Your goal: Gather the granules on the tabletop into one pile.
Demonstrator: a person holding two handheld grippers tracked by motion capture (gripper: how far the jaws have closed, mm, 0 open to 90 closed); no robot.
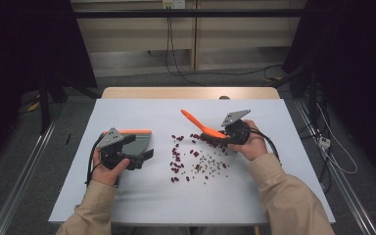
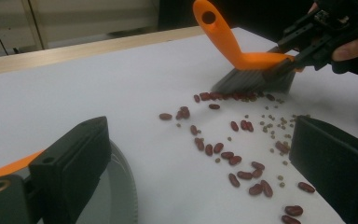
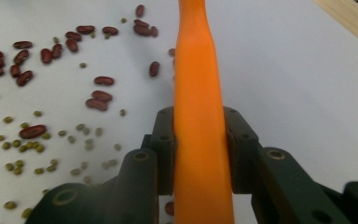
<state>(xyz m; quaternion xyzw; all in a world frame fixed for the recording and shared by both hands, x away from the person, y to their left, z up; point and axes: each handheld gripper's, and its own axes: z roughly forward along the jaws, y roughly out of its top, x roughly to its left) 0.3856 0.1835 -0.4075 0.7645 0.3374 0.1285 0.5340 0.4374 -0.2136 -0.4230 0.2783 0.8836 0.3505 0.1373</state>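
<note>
The right gripper [image 1: 226,137] sits right of centre in the high view, held in the person's right hand [image 1: 252,145]. Its two black jaws are clamped on the orange back of the brush [image 1: 201,126]; in the right gripper view the jaws press against both sides of the orange body [image 3: 199,140], which runs up the middle of the frame. The brush handle points toward the upper left of the high view. In the left gripper view the brush appears at the upper right, with its grey bristles [image 2: 256,81] resting on the white table surface [image 1: 142,196] at the far edge of the scattered beans.

The red beans [image 1: 177,155] and the smaller green beans [image 1: 210,161] lie loose at the centre of the high view, between the two grippers. In the left gripper view a line of red beans [image 2: 223,96] lies just at the bristle tips, and further beans [image 2: 242,175] spread toward the lower right of the frame.

The left gripper [image 1: 144,155] sits left of centre in the high view, held in the left hand [image 1: 106,169]. The grey dustpan with the orange handle [image 1: 138,138] lies against it; in the left gripper view the dustpan rim [image 2: 121,186] shows at the lower left beside one jaw. The jaws stand wide apart in that view, and whether they grip the dustpan cannot be determined.
</note>
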